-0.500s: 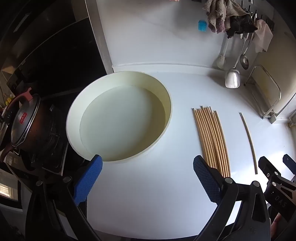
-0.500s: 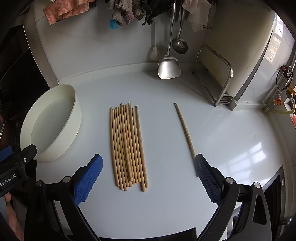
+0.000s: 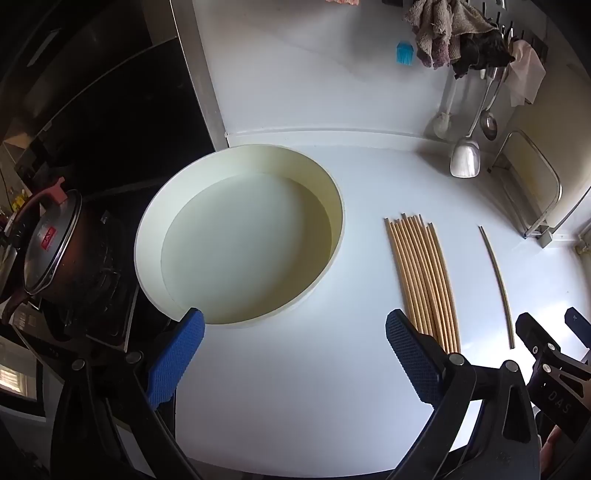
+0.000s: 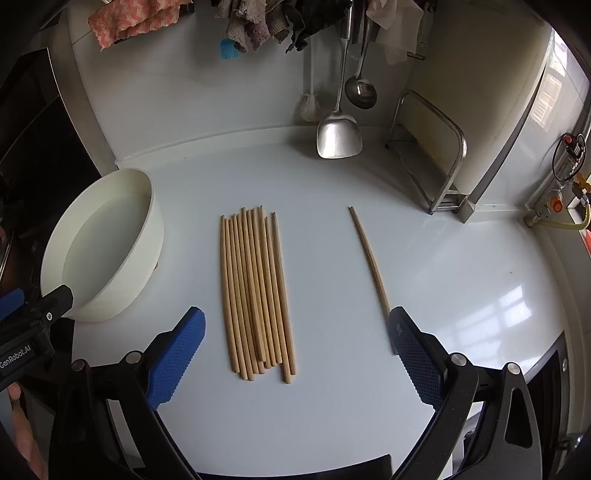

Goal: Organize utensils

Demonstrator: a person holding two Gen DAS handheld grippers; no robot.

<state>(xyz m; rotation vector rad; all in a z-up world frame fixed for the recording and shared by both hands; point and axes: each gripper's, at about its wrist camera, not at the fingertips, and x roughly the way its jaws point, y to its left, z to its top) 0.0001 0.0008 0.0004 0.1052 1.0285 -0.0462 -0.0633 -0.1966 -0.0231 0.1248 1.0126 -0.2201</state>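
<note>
Here the left gripper (image 3: 293,354) and right gripper (image 4: 295,350) both hang wide open above the counter (image 4: 461,295), holding nothing. A bundle of chopsticks (image 4: 256,291) lies beside the bowl (image 3: 332,206); one chopstick (image 4: 369,258) lies apart, to their right.

You are looking at a home kitchen. At the left of the left wrist view a dark lidded cooking pot (image 3: 48,243) sits on a black gas stove (image 3: 99,273). In the right wrist view, a steel spatula (image 4: 339,138) and a steel ladle (image 4: 360,94) hang at the upper centre over the glossy white desk (image 4: 461,280), with crumpled dishcloths (image 4: 255,22) above. At centre lies a row of pale wooden chopsticks (image 4: 258,291), and a round cream basin (image 4: 110,247) stands at the left.
</note>
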